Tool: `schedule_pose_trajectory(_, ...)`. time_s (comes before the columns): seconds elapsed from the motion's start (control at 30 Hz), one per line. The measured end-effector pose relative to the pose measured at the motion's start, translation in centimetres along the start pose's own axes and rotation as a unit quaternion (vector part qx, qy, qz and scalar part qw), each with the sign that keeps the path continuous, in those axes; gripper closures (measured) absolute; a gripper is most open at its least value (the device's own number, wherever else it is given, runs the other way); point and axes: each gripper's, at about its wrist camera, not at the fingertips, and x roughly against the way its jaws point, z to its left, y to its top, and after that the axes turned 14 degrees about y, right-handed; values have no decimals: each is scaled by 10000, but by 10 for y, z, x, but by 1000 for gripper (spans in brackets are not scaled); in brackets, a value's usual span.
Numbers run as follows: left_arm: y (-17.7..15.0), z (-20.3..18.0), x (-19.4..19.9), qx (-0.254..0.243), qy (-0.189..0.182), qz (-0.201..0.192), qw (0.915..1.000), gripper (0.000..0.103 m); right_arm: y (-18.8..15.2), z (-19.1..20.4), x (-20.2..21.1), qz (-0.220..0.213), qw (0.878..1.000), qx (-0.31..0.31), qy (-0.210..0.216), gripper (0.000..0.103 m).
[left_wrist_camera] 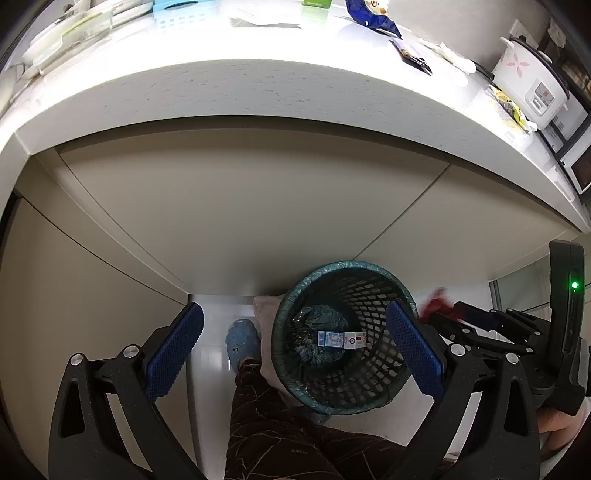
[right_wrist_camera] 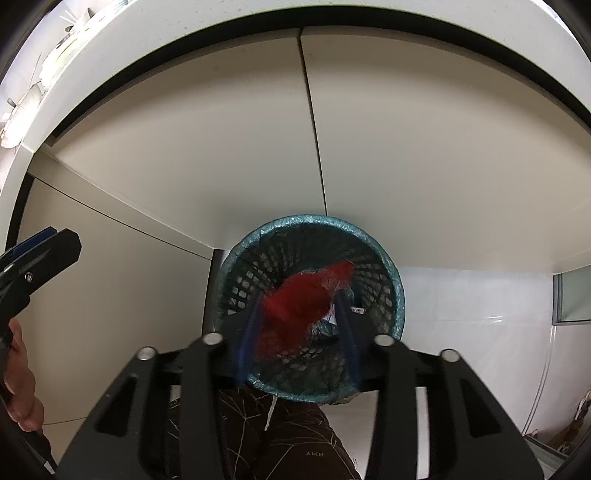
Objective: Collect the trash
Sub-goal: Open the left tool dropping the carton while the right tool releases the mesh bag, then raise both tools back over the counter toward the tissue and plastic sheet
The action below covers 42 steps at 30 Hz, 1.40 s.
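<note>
A dark mesh waste basket (left_wrist_camera: 343, 391) with a teal liner stands on the floor by the cabinets; a small blue and white carton (left_wrist_camera: 341, 339) lies at its bottom. My left gripper (left_wrist_camera: 295, 350) is open and empty above it. My right gripper (right_wrist_camera: 299, 325) is over the same basket (right_wrist_camera: 391, 273), with a red wrapper (right_wrist_camera: 295, 302) between its blurred blue fingers (right_wrist_camera: 247, 339); I cannot tell whether they still grip it. The wrapper also shows in the left wrist view (left_wrist_camera: 436, 301).
A white countertop (left_wrist_camera: 258, 85) above holds a blue snack bag (left_wrist_camera: 373, 14), a dark wrapper (left_wrist_camera: 412, 55), a rice cooker (left_wrist_camera: 532, 85) and containers (left_wrist_camera: 66, 33). Beige cabinet doors (right_wrist_camera: 258, 147) stand behind the basket. My leg and blue slipper (left_wrist_camera: 242, 339) are beside it.
</note>
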Motion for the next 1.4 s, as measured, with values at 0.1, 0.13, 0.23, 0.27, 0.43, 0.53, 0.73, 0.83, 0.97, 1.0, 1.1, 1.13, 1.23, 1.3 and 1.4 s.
schedule_pose_trajectory(0.1,0,2,-1,15,-3,1,10000,6,-1,-1,-1,-25,9999,-95,-34,43)
schedule_pose_trajectory(0.13,1,3,-2,20,-6,-4,10000,6,-1,-1,0,-45,9999,-125,-30,39)
schedule_pose_trajectory(0.23,0,5,-2,29,6,-18,10000,6,0,-4,1,-97,9997,-221,12,29)
schedule_pose_trajectory(0.27,0,6,-2,32,3,-16,10000,6,0,-5,2,-113,9996,-249,25,28)
schedule_pose_trajectory(0.43,2,9,-1,48,-20,-49,10000,6,2,-3,7,-207,9995,-223,-10,21)
schedule_pose_trajectory(0.53,1,9,1,40,-22,-58,10000,6,5,-1,14,-274,9994,-215,-16,12)
schedule_pose_trajectory(0.73,4,7,14,43,-19,-146,9999,6,15,-1,38,-519,9985,-199,-30,8)
schedule_pose_trajectory(0.83,9,6,24,54,-35,-228,9997,6,20,-1,55,-681,9975,-160,-77,8)
schedule_pose_trajectory(0.97,17,2,44,46,-27,-404,9992,6,27,-2,78,-913,9957,-111,-146,8)
schedule_pose_trajectory(1.0,20,2,49,44,-26,-444,9990,6,28,-2,83,-965,9952,-107,-132,8)
schedule_pose_trajectory(1.1,30,0,65,60,-11,-590,9982,6,33,-3,100,-1135,9934,-118,-145,8)
schedule_pose_trajectory(1.13,33,0,70,71,8,-635,9980,6,35,-3,105,-1187,9927,-110,-173,8)
schedule_pose_trajectory(1.23,46,2,82,120,-2,-711,9974,6,41,-2,121,-1314,9909,-60,-274,8)
schedule_pose_trajectory(1.3,56,3,90,164,11,-775,9969,6,43,-2,131,-1428,9890,-4,-394,8)
schedule_pose_trajectory(1.4,68,5,99,210,90,-802,9965,6,52,-3,144,-1548,9870,3,-435,8)
